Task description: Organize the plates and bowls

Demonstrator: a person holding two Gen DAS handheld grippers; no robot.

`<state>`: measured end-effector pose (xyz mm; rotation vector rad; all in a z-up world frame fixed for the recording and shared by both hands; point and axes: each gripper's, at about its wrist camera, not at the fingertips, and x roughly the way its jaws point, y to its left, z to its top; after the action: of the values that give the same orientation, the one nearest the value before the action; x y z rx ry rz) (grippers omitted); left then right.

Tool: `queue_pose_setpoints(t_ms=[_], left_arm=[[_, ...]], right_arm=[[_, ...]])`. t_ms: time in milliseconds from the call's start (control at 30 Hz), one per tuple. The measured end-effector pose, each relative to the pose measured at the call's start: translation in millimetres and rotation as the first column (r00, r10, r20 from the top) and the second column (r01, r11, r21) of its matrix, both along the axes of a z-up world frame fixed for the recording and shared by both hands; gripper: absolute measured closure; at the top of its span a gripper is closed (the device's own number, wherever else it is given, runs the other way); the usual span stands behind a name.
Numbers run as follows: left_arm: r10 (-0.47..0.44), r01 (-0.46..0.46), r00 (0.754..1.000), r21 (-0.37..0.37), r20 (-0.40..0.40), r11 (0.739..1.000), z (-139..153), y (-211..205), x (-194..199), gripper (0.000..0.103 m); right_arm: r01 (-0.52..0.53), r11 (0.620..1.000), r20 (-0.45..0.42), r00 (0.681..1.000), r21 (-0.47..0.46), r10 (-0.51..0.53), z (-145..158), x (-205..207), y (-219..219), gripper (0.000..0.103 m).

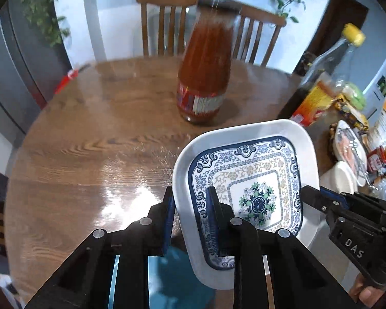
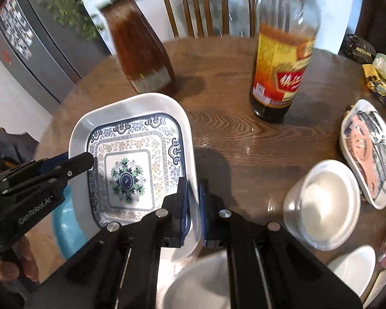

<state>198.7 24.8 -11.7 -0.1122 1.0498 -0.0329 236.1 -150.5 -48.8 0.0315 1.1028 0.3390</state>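
Observation:
A square white plate with a blue floral pattern (image 1: 254, 177) is held above the round wooden table (image 1: 103, 134). My left gripper (image 1: 190, 206) is shut on its left rim. My right gripper (image 2: 193, 195) is shut on its right rim (image 2: 190, 154); that gripper also shows in the left wrist view (image 1: 321, 200). A turquoise bowl (image 1: 177, 278) lies under the plate, also in the right wrist view (image 2: 64, 221). White bowls (image 2: 324, 203) stand at the right, and another white bowl (image 2: 200, 283) sits below my right gripper.
A jar of red sauce (image 1: 205, 64) stands behind the plate. A dark sauce bottle (image 2: 283, 51) stands mid-table. An oval dish with cutlery (image 2: 368, 149) and snack packets (image 2: 383, 79) lie at the right. Wooden chairs (image 1: 167, 23) stand beyond the table.

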Motion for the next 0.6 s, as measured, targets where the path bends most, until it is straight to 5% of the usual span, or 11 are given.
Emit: queue_pose_setpoints(t_ms=[167, 367, 600], left_arm=[[-0.018, 0.017, 0.998, 0.009, 0.054, 1.000, 23.0, 3.8, -40.9, 0.079], [-0.028, 0.024, 0.993, 0.039, 0.118, 0.999, 29.9, 4.1, -103.5, 0.079], [-0.048, 0.045, 0.997, 0.051, 0.055, 0.998, 7.2, 1.4, -162.8, 0.079]], right_arm=[[0.012, 0.996, 0.028, 0.999, 0.087, -0.014, 26.1, -47.5, -10.7, 0.093], [0.029, 0.987, 0.006, 1.000, 0.161, -0.030, 22.5, -123.1, -10.8, 0.093], [0.046, 0.973, -0.097, 0.995, 0.227, -0.025, 2.6, -198.0, -14.8, 0.093]])
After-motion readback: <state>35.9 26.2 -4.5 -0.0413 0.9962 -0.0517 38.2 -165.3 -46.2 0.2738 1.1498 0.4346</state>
